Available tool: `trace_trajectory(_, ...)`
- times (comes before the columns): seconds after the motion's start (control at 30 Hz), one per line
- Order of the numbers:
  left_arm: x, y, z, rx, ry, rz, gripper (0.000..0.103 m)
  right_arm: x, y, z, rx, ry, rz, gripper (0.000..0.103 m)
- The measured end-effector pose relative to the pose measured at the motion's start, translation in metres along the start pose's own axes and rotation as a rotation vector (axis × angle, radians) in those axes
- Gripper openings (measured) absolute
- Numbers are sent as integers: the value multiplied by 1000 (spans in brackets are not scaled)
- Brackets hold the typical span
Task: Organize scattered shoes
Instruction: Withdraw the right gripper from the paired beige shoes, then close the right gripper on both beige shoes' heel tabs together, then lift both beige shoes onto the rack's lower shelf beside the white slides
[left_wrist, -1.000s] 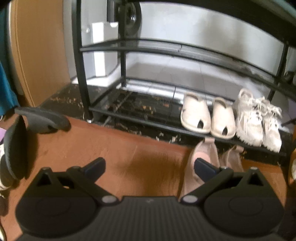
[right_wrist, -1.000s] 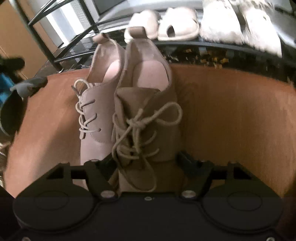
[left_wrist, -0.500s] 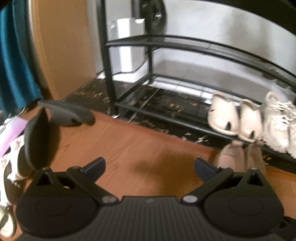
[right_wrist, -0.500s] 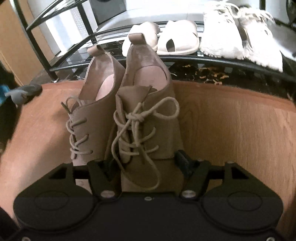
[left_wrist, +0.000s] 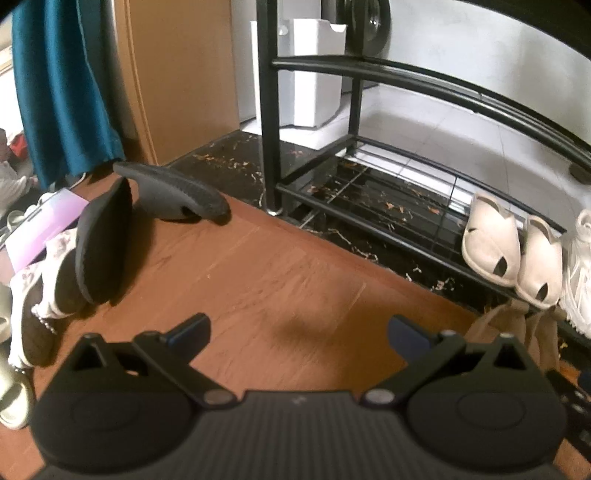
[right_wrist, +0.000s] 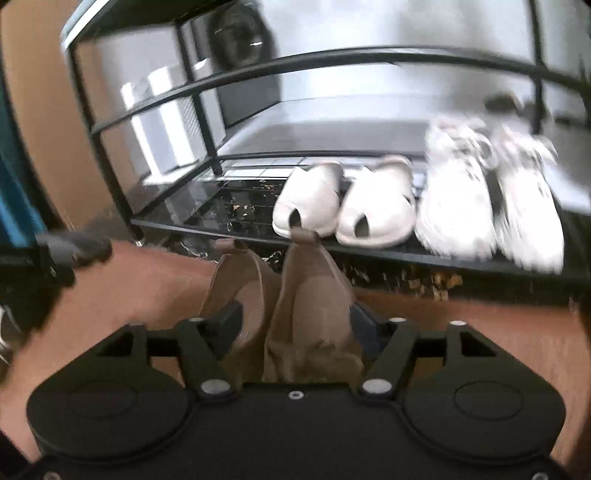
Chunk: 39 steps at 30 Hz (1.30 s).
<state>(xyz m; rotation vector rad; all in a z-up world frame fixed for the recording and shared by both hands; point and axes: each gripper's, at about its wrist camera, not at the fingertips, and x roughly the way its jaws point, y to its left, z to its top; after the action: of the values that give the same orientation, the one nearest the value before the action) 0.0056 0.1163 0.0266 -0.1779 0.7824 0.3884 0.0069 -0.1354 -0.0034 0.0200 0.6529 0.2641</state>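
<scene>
I am holding the right gripper (right_wrist: 293, 326) clenched around the pair of tan lace-up shoes (right_wrist: 295, 306), its two fingers pressing in on the outer sides of the pair so both shoes are squeezed together. Their heels are pointing toward the black shoe rack (right_wrist: 369, 243) and are sitting just in front of its bottom shelf, at the wooden floor's (left_wrist: 277, 295) edge. The right wrist view is blurring, so I cannot tell whether the soles are touching the floor.

On the rack's bottom shelf, the cream slippers (right_wrist: 343, 203) are lying side by side directly beyond the tan heels, and the white sneakers (right_wrist: 491, 203) are resting just to the right of them on the same shelf. The stretch of that shelf left of the slippers is showing only bars and dark marbled tile beneath.

I am keeping the left gripper (left_wrist: 297, 330) released, its jaws spread wide over bare wooden floor in front of the rack's left end, grasping nothing. Left of the rack's corner post, two dark slippers (left_wrist: 173, 192) are lying scattered on the floor, one propped on its edge against a heap of other footwear (left_wrist: 40, 280). A teal curtain (left_wrist: 59, 85) is hanging well to the left of the rack, and a white bin (left_wrist: 310, 70) is standing behind its left end.
</scene>
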Motion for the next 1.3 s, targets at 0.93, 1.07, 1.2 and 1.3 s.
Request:
trace_trajectory(0.93, 27, 5, -3, -97, 45, -22, 102, 68, 26, -3, 1, -33, -41, 17)
trace_trajectory(1.07, 17, 10, -2, -118, -2, 14, 102, 63, 47, 9, -10, -39, 72, 17)
trace_trajectory(1.2, 9, 17, 0, -137, -108, 86, 102, 75, 78, 32, -46, -61, 173, 17)
trace_trajectory(1.3, 16, 22, 1, -160, -113, 117, 102, 95, 98, 58, -44, -100, 206, 17)
